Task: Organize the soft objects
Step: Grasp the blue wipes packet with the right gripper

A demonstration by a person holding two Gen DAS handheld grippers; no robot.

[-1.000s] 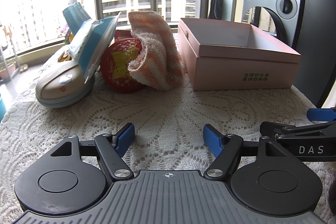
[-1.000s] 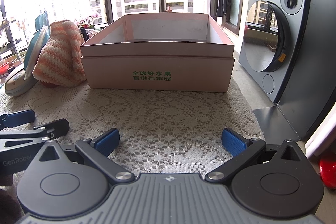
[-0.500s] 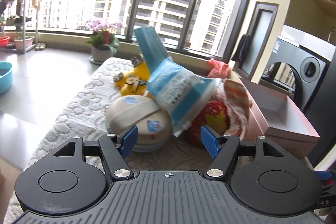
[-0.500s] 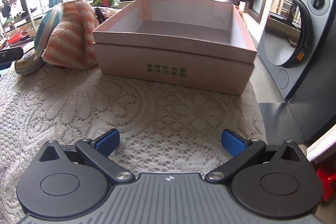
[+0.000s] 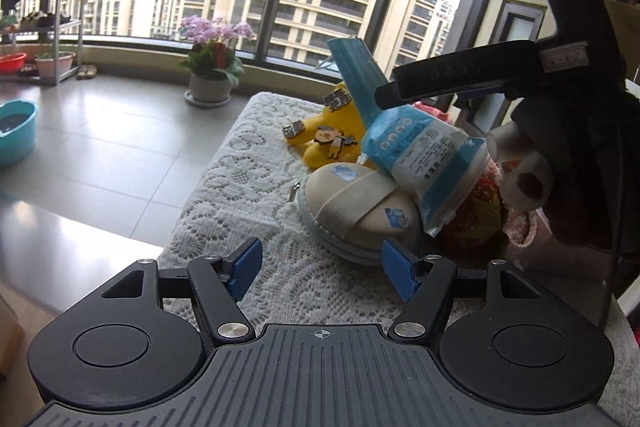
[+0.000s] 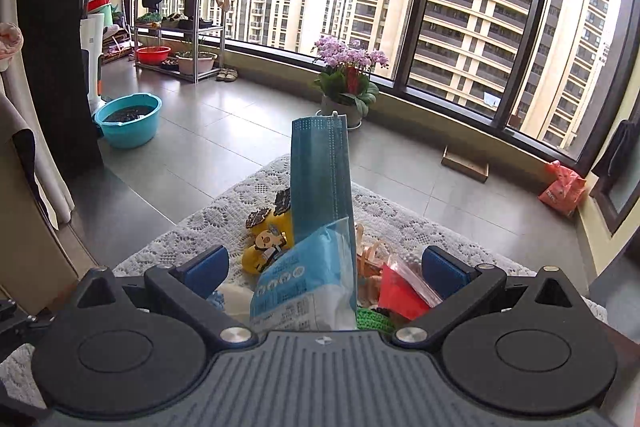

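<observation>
Indoors, lace-covered table (image 5: 248, 187) beside grey tiled floor (image 5: 120, 147); both grippers agape, empty.

In the left wrist view, the right gripper (image 5: 460, 77) and the gloved hand (image 5: 576, 163) behind it cover the pink box (image 5: 560, 251), leaving only a corner showing. The same hand hides most of the striped cloth (image 5: 520, 231), and the red ball (image 5: 480, 223) is half buried under the mask packet (image 5: 424, 155). The print on that packet is too small to read. In the right wrist view, the packet's lower end is cut off by the gripper body, a green knitted thing (image 6: 374, 319) barely peeks out, and the red bag (image 6: 400, 291) is partly hidden behind a finger.
</observation>
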